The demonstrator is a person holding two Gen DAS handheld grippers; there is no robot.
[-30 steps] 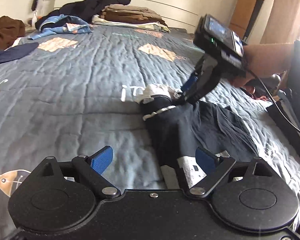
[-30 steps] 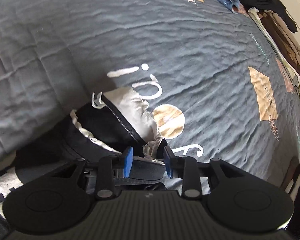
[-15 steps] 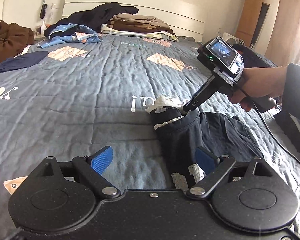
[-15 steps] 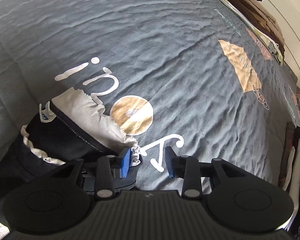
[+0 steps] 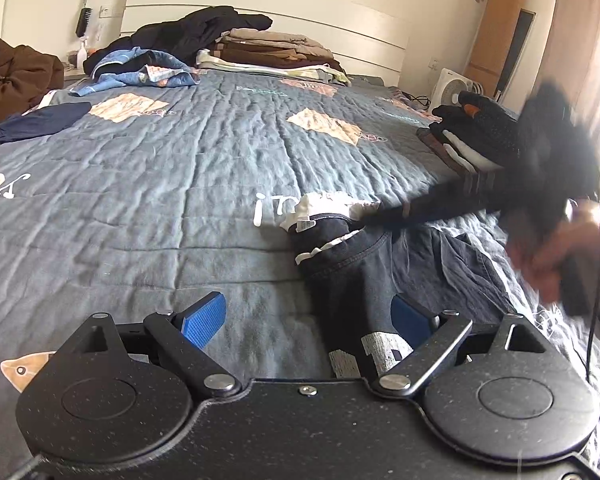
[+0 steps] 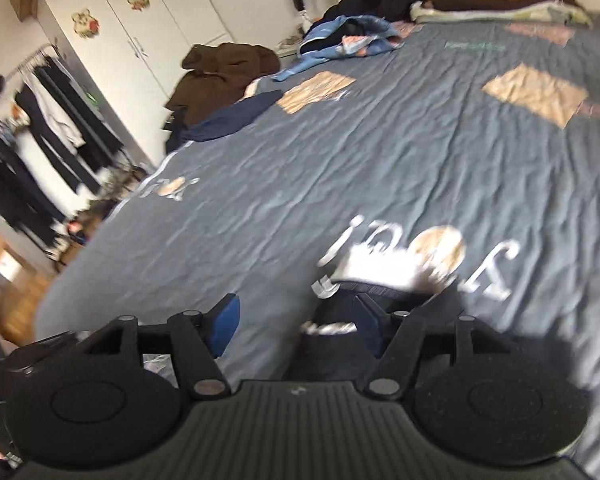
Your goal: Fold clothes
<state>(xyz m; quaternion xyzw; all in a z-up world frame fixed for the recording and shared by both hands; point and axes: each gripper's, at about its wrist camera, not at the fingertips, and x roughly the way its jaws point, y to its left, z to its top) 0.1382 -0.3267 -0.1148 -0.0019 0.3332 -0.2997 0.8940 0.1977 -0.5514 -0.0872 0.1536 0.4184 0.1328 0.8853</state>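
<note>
- Lying on the blue-grey quilted bedspread (image 5: pixel 172 184) near its near right part, the dark garment (image 5: pixel 384 264) is crumpled, with its waist end and pale inner lining (image 5: pixel 332 204) turned toward the headboard (image 5: pixel 260 4).
- Hovering low over the bed, the left tool (image 5: pixel 306 314) stands wide, its blue pads (image 5: pixel 204 318) apart; the right-hand pad sits over the near edge of the garment, beside a grey printed patch, and nothing is pinched between the pads.
- Blurring across the right side of the left wrist view, the right tool (image 6: pixel 296 326) is held in a person's hand (image 5: pixel 548 256); its long dark body reaches toward the garment's lining end.
- Widening at this moment, the right tool's jaws are opening; in its own view one pad lies over the dark cloth and the other over bare bedspread, with no cloth gripped between them.
- Resting at the far end of the bed are a stack of folded brown and beige clothes (image 5: pixel 272 50), a black heap (image 5: pixel 204 28), and a light-blue patterned piece (image 5: pixel 140 70).
- Sitting at the right edge of the bed is another folded pile (image 5: pixel 472 136), dark on top.
- Draping off the left side is a brown garment (image 5: pixel 12 76), with a navy piece (image 5: pixel 36 122) flat on the bedspread just beside it.
</note>
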